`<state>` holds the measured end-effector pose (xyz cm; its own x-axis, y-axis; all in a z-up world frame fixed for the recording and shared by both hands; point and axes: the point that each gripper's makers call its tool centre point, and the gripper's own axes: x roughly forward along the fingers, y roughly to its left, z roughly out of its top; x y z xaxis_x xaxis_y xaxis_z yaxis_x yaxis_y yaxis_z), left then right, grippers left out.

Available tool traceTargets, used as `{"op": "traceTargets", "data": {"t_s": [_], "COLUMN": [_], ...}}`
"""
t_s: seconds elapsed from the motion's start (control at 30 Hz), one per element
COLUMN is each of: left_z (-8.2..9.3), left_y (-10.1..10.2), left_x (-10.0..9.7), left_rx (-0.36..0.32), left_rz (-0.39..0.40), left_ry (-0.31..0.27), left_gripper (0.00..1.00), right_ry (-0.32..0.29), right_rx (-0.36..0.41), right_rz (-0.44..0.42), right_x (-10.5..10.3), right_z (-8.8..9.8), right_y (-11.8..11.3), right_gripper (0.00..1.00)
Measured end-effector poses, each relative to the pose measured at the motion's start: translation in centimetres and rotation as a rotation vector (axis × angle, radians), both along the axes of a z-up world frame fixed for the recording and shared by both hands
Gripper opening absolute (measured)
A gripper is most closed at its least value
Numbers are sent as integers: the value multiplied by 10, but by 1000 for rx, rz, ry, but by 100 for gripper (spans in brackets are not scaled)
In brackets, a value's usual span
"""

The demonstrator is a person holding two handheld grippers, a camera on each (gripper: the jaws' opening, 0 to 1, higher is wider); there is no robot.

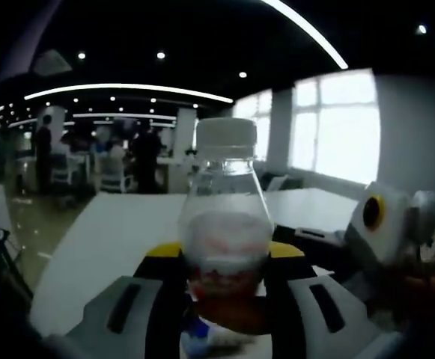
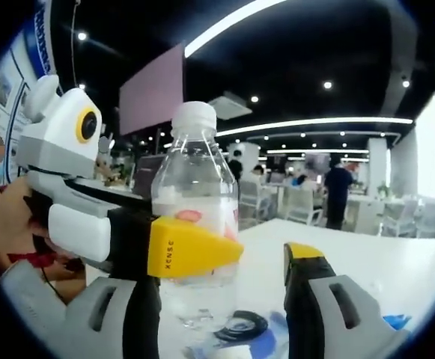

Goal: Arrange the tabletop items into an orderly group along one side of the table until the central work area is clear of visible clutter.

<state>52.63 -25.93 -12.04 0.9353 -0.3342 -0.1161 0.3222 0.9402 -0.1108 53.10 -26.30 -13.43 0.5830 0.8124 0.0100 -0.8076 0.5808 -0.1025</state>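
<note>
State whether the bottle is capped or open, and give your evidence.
Capped. A white cap sits on the neck of the bottle, seen in both views, while the left gripper clamps its body.

The room is a large open office with a dark ceiling (image 1: pixel 202 30) set with small round spotlights and long curved strip lights (image 1: pixel 127 90). Bright windows (image 1: pixel 337 123) fill the wall to the right of a white pillar (image 1: pixel 281 127). A long white table (image 1: pixel 120 232) stretches away toward that pillar. Beyond the table, people (image 2: pixel 338 191) stand among white chairs (image 2: pixel 303 203) and desks. A pale purple panel (image 2: pixel 151 91) hangs from the ceiling.
</note>
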Motion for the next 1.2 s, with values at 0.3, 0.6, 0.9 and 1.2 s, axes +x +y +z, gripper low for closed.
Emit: {"op": "traceTargets", "data": {"t_s": [0.3, 0.6, 0.9, 1.2], "left_z": [-6, -6, -21, -56], "left_y": [26, 68, 117, 155], "left_x": [21, 47, 76, 115], "left_rx": [8, 27, 52, 58], "left_rz": [53, 131, 224, 274], "left_ry": [13, 3, 1, -7], "left_gripper": [37, 37, 37, 37], "right_ry": [42, 68, 119, 152], "right_rx": [7, 29, 22, -2], "right_rz": [6, 36, 2, -35], "right_x": [8, 3, 14, 22], "right_z": [-9, -15, -34, -53], "right_y": [-8, -4, -13, -20], "right_gripper": [78, 90, 96, 95]}}
